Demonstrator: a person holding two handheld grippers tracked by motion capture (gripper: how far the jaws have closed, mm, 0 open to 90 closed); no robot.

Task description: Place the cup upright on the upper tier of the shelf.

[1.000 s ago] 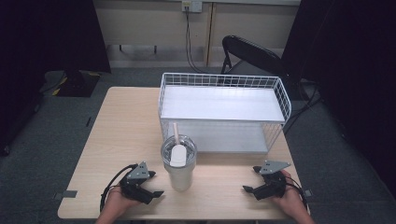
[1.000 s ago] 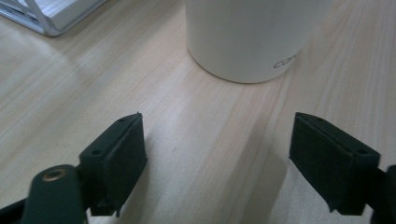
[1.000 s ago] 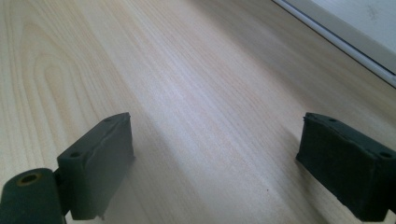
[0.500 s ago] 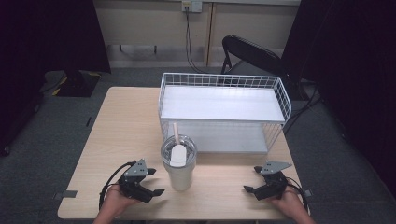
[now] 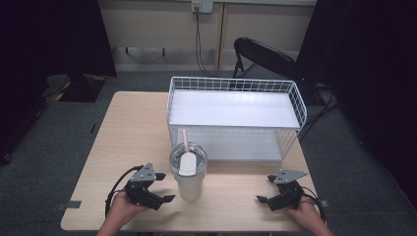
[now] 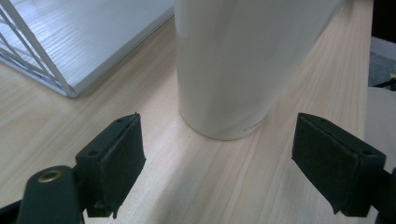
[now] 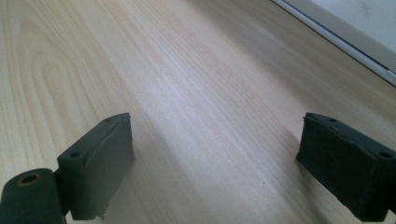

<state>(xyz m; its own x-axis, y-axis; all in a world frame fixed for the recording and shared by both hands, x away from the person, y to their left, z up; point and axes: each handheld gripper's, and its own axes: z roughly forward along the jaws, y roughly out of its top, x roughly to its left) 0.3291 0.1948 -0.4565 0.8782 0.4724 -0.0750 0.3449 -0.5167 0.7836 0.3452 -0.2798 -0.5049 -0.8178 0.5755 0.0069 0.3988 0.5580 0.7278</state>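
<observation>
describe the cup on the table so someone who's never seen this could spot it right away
On the light wooden table, look just in front of the white wire rack, near its left front corner. The tumbler stands there upright, between the left gripper and right gripper. It is the only cream-white cup, with a clear lid and a straw.

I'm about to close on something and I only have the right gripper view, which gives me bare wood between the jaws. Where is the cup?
Observer: The white tumbler stands to the left of the right gripper, right beside the left gripper.
Operator: Are the left gripper's jaws around it?
Observer: Not yet. In the left gripper view they stand wide apart, with the tumbler's base just ahead of them.
Operator: Anything behind the cup?
Observer: A white wire rack with two shelves stands just beyond it on the table.
Operator: Is the cup open on top?
Observer: No, it has a clear lid with a straw sticking up.
</observation>
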